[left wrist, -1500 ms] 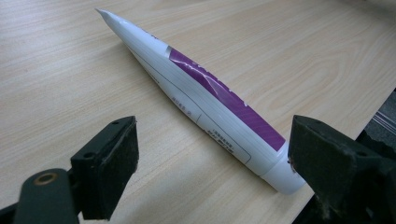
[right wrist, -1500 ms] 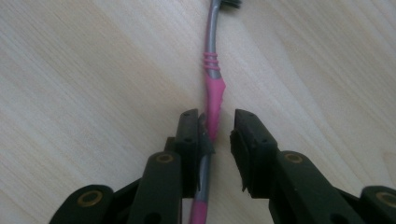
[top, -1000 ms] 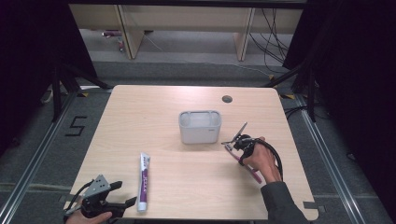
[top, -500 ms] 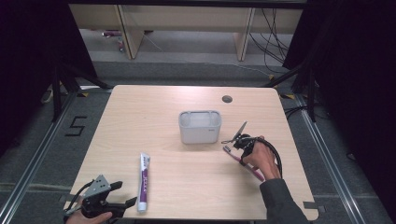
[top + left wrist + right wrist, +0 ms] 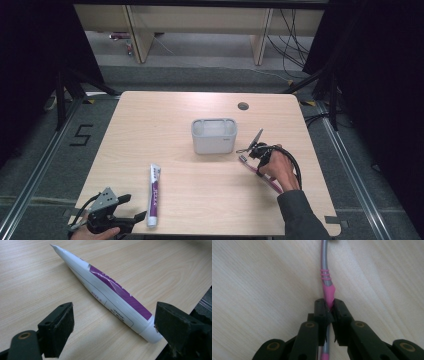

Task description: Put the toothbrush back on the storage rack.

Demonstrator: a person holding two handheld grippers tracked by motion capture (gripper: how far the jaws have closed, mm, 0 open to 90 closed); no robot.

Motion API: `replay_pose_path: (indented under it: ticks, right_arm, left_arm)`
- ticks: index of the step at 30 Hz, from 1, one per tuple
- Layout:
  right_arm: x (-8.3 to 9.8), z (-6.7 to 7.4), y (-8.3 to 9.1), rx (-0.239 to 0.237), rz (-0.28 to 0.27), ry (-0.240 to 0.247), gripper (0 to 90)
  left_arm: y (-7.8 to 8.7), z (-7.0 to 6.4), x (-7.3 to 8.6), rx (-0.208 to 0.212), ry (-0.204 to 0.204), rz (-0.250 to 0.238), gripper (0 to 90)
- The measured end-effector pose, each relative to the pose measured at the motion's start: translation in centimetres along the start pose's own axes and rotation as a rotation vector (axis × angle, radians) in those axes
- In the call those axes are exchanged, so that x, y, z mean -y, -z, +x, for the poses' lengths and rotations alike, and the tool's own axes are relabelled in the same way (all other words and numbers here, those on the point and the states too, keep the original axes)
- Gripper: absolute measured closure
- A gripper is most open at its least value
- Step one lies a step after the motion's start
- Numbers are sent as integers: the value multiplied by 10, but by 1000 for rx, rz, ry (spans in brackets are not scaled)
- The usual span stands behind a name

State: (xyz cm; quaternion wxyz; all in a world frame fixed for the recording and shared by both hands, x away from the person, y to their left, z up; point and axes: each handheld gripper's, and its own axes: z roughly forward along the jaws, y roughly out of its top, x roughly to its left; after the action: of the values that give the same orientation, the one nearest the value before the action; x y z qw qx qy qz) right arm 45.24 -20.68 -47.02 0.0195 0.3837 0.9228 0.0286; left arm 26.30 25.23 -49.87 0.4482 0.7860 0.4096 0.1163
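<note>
Toothbrush near grey holder

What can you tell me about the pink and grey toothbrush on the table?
The toothbrush is thin, with a grey handle, pink grip parts and three pink rings; it looks like plastic. It lies flat on the wooden table, right of the grey holder, its head toward that holder. The right tool has just been closing, and its pads now pinch the pink part of the handle.
</note>
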Motion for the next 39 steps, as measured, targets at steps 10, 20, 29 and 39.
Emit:
replay_pose_path:
  ticks: [10,20,29,39]
  right_arm:
    - [13,-6,24,-12,-130,-13,824]
    - [27,-12,47,6,-312,-81,824]
    - [37,-15,59,17,-476,-133,825]
    - [45,-20,66,33,-616,-159,824]
  left_arm:
    - [0,0,0,3,1,-6,160]
    - [0,0,0,0,-1,1,161]
    - [0,0,0,2,2,-5,161]
    - [0,0,0,2,-1,-2,161]
